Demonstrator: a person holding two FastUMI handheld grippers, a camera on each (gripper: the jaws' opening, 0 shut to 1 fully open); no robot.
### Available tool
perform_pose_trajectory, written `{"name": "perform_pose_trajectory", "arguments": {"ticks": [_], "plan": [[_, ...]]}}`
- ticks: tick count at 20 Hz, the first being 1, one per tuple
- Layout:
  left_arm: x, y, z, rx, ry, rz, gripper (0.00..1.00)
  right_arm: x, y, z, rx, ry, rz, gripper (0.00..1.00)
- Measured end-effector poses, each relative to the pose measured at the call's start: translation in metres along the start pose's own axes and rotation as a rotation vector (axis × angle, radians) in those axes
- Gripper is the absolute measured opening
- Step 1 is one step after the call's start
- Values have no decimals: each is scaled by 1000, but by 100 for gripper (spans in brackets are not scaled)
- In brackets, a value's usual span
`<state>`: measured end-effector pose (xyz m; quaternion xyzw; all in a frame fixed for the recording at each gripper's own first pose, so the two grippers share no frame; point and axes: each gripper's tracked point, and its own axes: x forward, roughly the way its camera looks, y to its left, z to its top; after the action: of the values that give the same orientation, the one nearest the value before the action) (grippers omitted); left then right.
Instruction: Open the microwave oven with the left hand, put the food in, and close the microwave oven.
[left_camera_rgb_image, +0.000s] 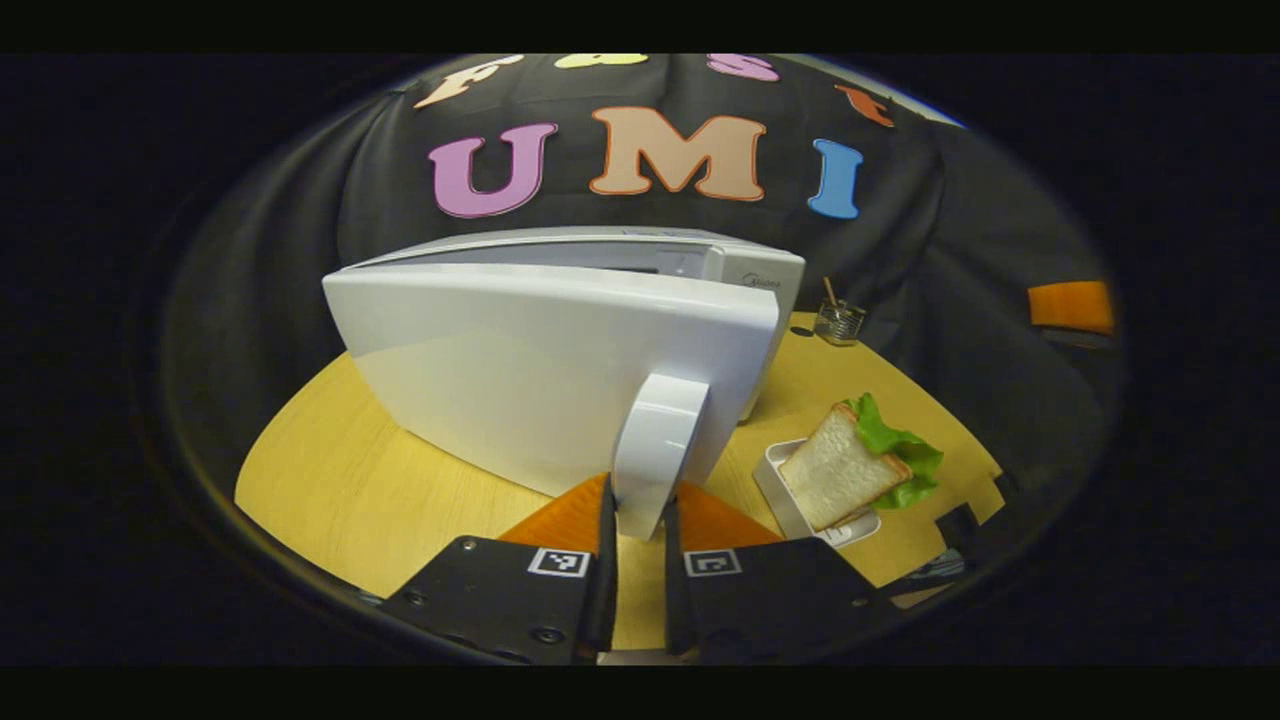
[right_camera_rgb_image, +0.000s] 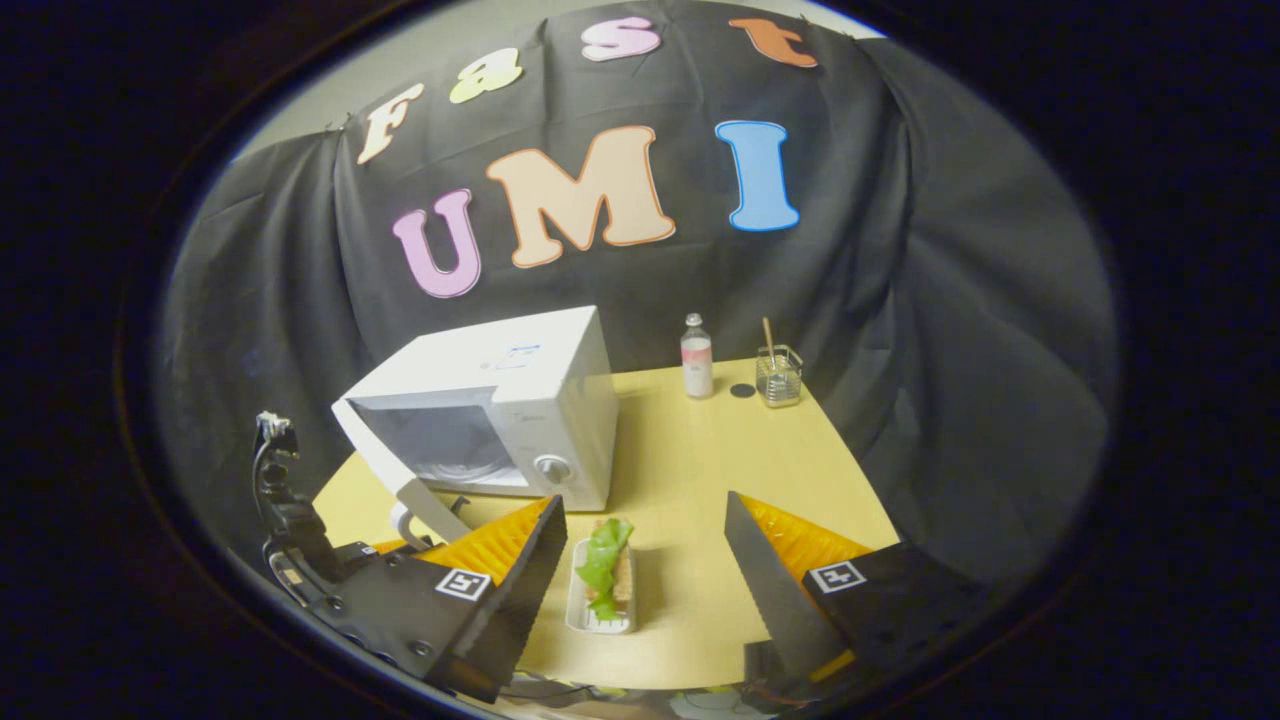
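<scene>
In the left gripper view, the left gripper (left_camera_rgb_image: 638, 535) is seen clamped on the white door handle (left_camera_rgb_image: 655, 450) of the microwave oven (left_camera_rgb_image: 560, 350), both dark fingers pressed against the handle's sides. The door (left_camera_rgb_image: 540, 370) is swung partly out from the oven body, its blank outer face turned toward the camera. To the right of the door, a small white tray (left_camera_rgb_image: 790, 500) is set on the yellow wooden table (left_camera_rgb_image: 330, 500), and in it a sandwich (left_camera_rgb_image: 845, 465) of white bread with green lettuce is leaned.

In the right gripper view, the right gripper (right_camera_rgb_image: 645, 570) is held wide apart and empty above the table, with the tray (right_camera_rgb_image: 600, 615) and sandwich (right_camera_rgb_image: 605, 565) framed between its fingers, untouched. The oven (right_camera_rgb_image: 500, 410) is shown beyond, its door (right_camera_rgb_image: 400, 470) ajar to the left and the glass turntable visible inside. At the table's far edge, a small bottle (right_camera_rgb_image: 696, 357) and a clear glass (right_camera_rgb_image: 779, 377) with a stick in it are placed near each other, well apart from the oven.
</scene>
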<state>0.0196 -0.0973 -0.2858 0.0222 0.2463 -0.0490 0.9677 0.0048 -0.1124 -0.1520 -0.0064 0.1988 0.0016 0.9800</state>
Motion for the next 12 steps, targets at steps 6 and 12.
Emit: {"name": "perform_pose_trajectory", "arguments": {"ticks": [6,12], "plan": [[-31,21,-15,-48,39,-66,26,-31,33,-15,48,0,-48,92],[-66,60,-22,-41,30,-74,61,-54,63,-37,47,23,-72,92]]}}
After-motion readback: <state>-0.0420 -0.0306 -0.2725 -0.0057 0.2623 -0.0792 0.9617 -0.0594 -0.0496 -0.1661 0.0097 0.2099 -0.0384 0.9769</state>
